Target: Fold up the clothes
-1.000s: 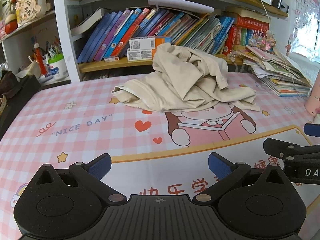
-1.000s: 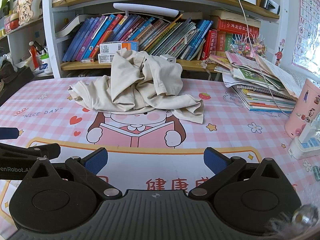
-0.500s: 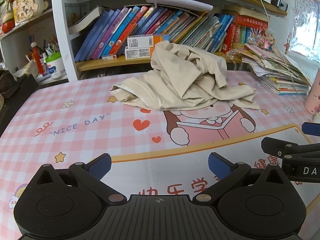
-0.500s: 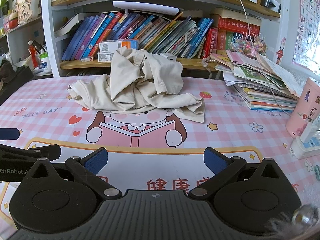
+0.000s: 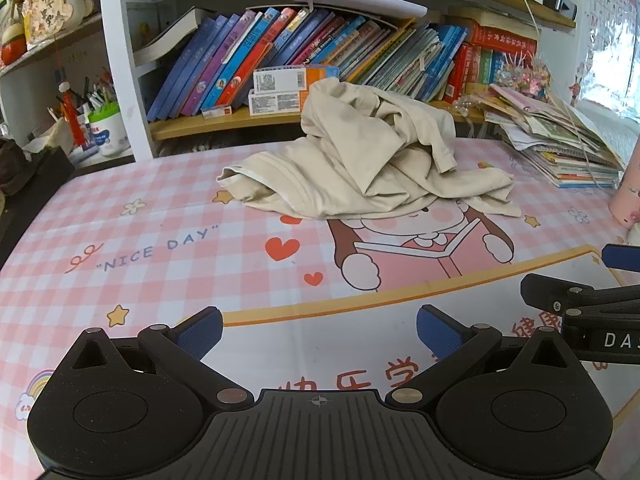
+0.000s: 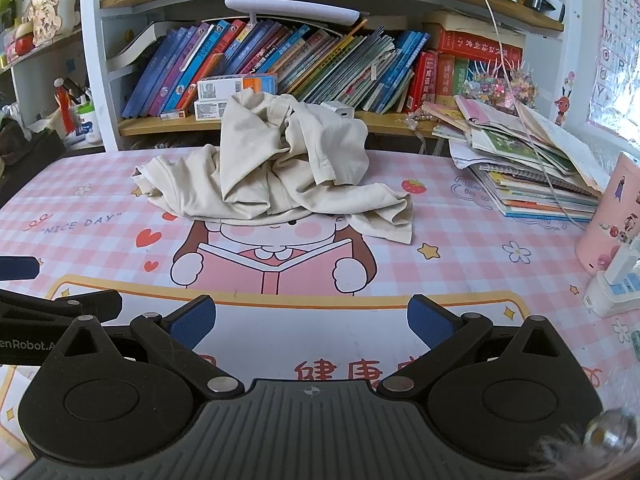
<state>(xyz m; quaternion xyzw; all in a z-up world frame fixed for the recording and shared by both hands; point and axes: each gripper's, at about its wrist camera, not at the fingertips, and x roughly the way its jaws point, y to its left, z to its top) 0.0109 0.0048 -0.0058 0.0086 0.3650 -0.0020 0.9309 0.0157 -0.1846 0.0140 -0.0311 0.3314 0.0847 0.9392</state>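
A crumpled beige garment (image 5: 360, 168) lies in a heap at the far side of the pink checked mat (image 5: 160, 216), in front of the bookshelf; the right wrist view shows the same garment (image 6: 280, 176). My left gripper (image 5: 319, 332) hovers over the near part of the mat, open, nothing between its blue pads, well short of the cloth. My right gripper (image 6: 312, 320) is open too and empty, level with the left one. Part of the right gripper (image 5: 592, 300) shows at the left view's right edge, and the left gripper (image 6: 44, 312) shows at the right view's left edge.
A bookshelf (image 5: 320, 52) full of books stands right behind the garment. A stack of magazines (image 6: 532, 168) lies at the back right. A pink cup (image 6: 612, 220) and a white device (image 6: 616, 284) stand at the right edge. A pen pot (image 5: 104, 128) sits at the far left.
Both views have edged slightly forward and toward the garment, which sits a little lower and larger in frame. Both grippers stay open. The cloth has not moved.
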